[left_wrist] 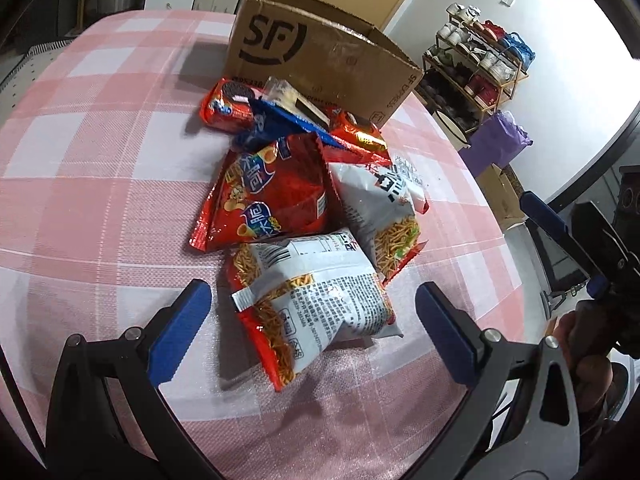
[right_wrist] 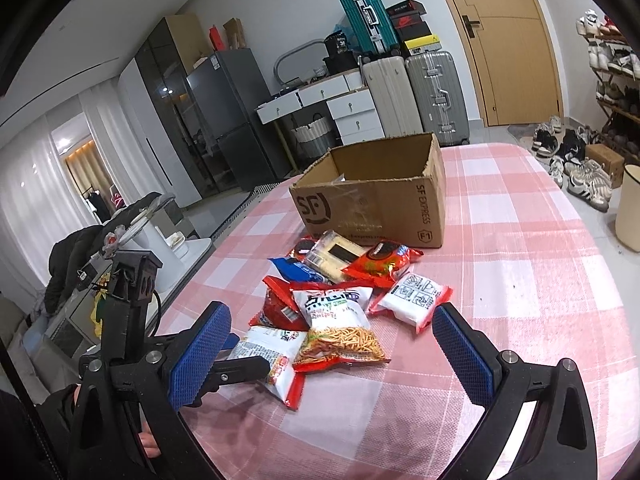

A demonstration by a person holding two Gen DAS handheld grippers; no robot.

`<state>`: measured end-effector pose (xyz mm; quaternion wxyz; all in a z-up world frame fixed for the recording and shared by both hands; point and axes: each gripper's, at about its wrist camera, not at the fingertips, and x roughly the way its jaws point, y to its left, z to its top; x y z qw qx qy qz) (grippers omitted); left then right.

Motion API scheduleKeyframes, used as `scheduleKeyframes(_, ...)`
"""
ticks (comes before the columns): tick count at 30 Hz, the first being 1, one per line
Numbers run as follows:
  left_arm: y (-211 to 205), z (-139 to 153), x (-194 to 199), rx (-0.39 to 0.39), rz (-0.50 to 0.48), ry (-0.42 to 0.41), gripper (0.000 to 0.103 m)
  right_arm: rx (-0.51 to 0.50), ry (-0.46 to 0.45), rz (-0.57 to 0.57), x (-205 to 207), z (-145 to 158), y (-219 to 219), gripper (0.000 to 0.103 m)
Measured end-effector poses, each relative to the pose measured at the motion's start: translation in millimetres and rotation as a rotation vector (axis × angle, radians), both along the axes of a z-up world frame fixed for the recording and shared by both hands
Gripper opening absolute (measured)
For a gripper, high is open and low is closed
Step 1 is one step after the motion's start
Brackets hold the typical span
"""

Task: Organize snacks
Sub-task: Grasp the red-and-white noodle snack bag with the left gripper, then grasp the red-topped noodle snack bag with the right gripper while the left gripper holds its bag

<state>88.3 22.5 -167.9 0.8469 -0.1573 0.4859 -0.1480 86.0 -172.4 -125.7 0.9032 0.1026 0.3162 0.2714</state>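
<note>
A pile of snack bags lies on the pink checked tablecloth [left_wrist: 80,160] in front of an open SF cardboard box [left_wrist: 320,56], also in the right wrist view [right_wrist: 376,196]. Nearest my open left gripper [left_wrist: 312,328] is a white noodle-snack bag [left_wrist: 316,300], lying between its blue pads. Behind it are a red chip bag [left_wrist: 268,196], a second white noodle bag [left_wrist: 384,208], red cookie packs [left_wrist: 228,106] and a blue pack [left_wrist: 272,124]. My right gripper [right_wrist: 332,356] is open above a noodle bag [right_wrist: 340,328], apart from it. The left gripper also shows in the right wrist view [right_wrist: 236,364].
The box stands open at the far side of the pile. The table edge falls away to the right, with a shoe rack [left_wrist: 476,64] and a purple bag [left_wrist: 500,140] beyond. Suitcases [right_wrist: 416,92], a fridge [right_wrist: 232,120] and a door [right_wrist: 504,40] stand behind the table.
</note>
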Motion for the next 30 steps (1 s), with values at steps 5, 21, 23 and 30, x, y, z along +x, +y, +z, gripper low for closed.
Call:
scheduleKeyframes(5,-0.1,-12.1,7.9,-0.073,-0.006,0.022,0.099,0.013,0.013,-0.002,4.1,-7.9,-5.1,0.102)
scheduleKeyframes(21,-11.5,-15.4,24.5,-0.077,0.009,0.012,0.047,0.023,0.021,-0.002,4.3,-10.4,-6.8,0.102)
scheduleKeyframes(23,-15.5,-13.4,24.5,-0.069,0.004,0.005,0.046,0.023,0.019,-0.003,4.6,-9.9,-7.0,0.102)
scheduleKeyframes(30,-30.7,-6.1,24.0,-0.056,-0.008,-0.001,0.044,0.022,0.019,-0.005,3.8,-9.5,-7.2,0.102)
